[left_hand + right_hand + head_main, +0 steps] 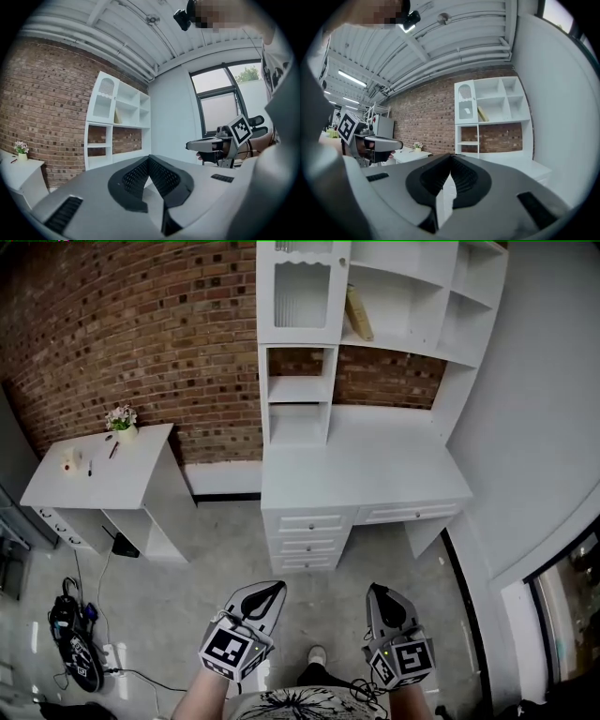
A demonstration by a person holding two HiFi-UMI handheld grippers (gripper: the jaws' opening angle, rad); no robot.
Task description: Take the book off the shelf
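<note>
A tan book (358,313) leans in an upper compartment of the white shelf unit (394,296) above the desk; it also shows small in the left gripper view (117,116) and the right gripper view (482,113). Both grippers are held low and far in front of the desk, over the floor. My left gripper (274,587) has its jaws together with nothing between them, as its own view shows (149,157). My right gripper (377,589) is likewise shut and empty (451,155). Each gripper sees the other beside it.
The white desk (375,474) with drawers (309,540) stands against a brick wall. To the left, a low white side table (103,474) carries a small flower pot (122,418). Cables and gear (75,643) lie on the floor at left. A window (572,587) is at right.
</note>
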